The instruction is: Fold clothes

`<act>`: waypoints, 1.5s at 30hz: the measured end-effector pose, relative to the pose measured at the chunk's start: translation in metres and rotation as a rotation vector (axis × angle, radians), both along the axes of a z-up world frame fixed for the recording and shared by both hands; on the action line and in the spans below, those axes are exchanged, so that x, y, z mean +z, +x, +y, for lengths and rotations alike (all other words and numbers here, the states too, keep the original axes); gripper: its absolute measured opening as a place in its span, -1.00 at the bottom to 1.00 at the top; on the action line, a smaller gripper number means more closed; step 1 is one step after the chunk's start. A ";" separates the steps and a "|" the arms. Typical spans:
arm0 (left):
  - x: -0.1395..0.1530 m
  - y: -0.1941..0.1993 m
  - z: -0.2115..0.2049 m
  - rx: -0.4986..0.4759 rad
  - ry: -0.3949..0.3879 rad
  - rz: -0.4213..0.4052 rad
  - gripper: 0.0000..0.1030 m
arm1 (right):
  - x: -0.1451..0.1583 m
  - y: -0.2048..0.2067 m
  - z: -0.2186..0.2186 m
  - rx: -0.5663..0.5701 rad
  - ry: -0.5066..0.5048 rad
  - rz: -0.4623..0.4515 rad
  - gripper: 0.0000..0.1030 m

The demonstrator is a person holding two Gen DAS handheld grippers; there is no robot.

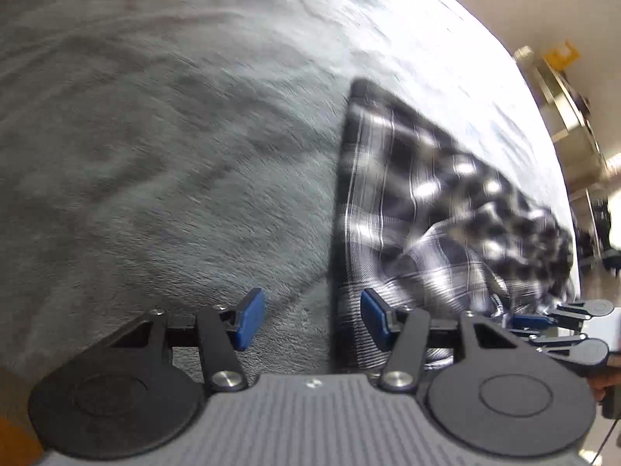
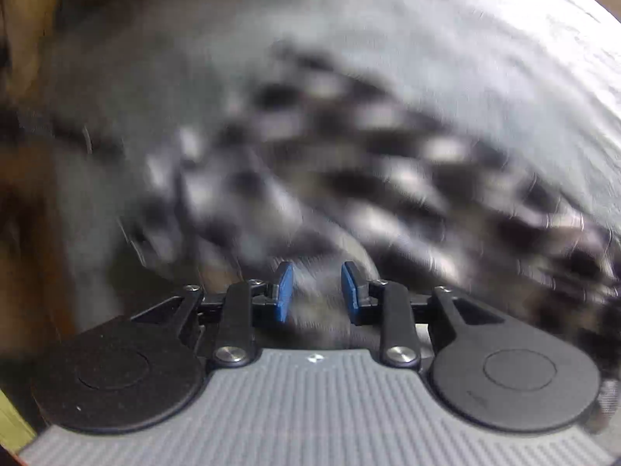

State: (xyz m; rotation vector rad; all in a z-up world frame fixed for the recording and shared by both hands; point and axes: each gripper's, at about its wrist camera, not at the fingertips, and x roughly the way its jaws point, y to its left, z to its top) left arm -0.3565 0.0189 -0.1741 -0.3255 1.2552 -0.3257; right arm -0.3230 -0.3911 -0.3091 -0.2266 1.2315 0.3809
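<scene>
My left claw (image 1: 312, 320) hangs half open with nothing between its blue pads. It sits right over the straight edge of the plaid shirt (image 1: 419, 209), which lies on the gray blanket (image 1: 155, 163). My right claw (image 2: 316, 291) is open only a little and is empty too, low over the shirt's bunched side. That view is all blurry, so I think I could grab the wrong spot. I might pinch the fuzzy blanket along with the shirt, or catch one layer, and the fold would come out crooked.
</scene>
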 end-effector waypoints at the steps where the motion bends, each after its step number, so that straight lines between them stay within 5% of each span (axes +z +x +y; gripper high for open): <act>1: -0.001 0.002 0.000 -0.004 -0.008 0.001 0.07 | -0.013 -0.005 -0.009 -0.026 -0.064 0.058 -0.49; 4: -0.002 0.007 0.002 -0.017 -0.030 0.005 0.07 | -0.011 -0.019 -0.045 -0.209 -0.047 0.131 -0.49; 6: -0.003 0.012 0.001 -0.025 -0.036 0.008 0.07 | 0.009 -0.020 -0.048 -0.258 -0.051 0.096 -0.49; 13: 0.003 0.011 -0.018 -0.137 -0.035 -0.041 0.07 | 0.039 0.012 -0.010 -0.228 0.124 -0.114 -0.49; 15: 0.004 0.010 -0.028 -0.188 -0.030 -0.053 0.07 | 0.028 0.018 -0.004 -0.186 0.153 -0.108 -0.49; 18: -0.001 0.011 -0.041 -0.242 -0.012 -0.042 0.07 | -0.009 0.008 0.007 -0.122 0.030 0.017 -0.49; 19: -0.003 0.013 -0.044 -0.247 -0.015 -0.034 0.07 | -0.009 0.000 0.003 -0.121 0.047 -0.030 -0.48; 23: -0.009 0.019 -0.046 -0.243 -0.031 -0.016 0.07 | 0.015 0.012 0.004 -0.139 0.043 -0.005 -0.48; 26: -0.017 0.025 -0.045 -0.216 -0.051 0.007 0.07 | 0.052 0.027 0.007 -0.154 0.117 -0.117 -0.46; 29: -0.024 0.028 -0.044 -0.202 -0.069 0.029 0.05 | 0.054 0.043 0.014 -0.129 0.110 -0.104 -0.35; 32: -0.029 0.026 -0.043 -0.207 -0.079 0.032 -0.01 | 0.042 0.063 0.017 -0.139 0.032 -0.015 -0.35; 35: -0.033 0.023 -0.039 -0.201 -0.100 0.044 -0.02 | 0.067 0.100 0.025 -0.197 0.157 -0.115 -0.34; 42: -0.039 0.013 -0.024 -0.177 -0.170 0.090 -0.03 | 0.080 0.208 0.095 0.029 0.197 -0.175 0.04; 45: -0.041 0.008 -0.019 -0.187 -0.197 0.101 -0.03 | 0.053 0.239 0.115 0.101 0.202 -0.150 0.26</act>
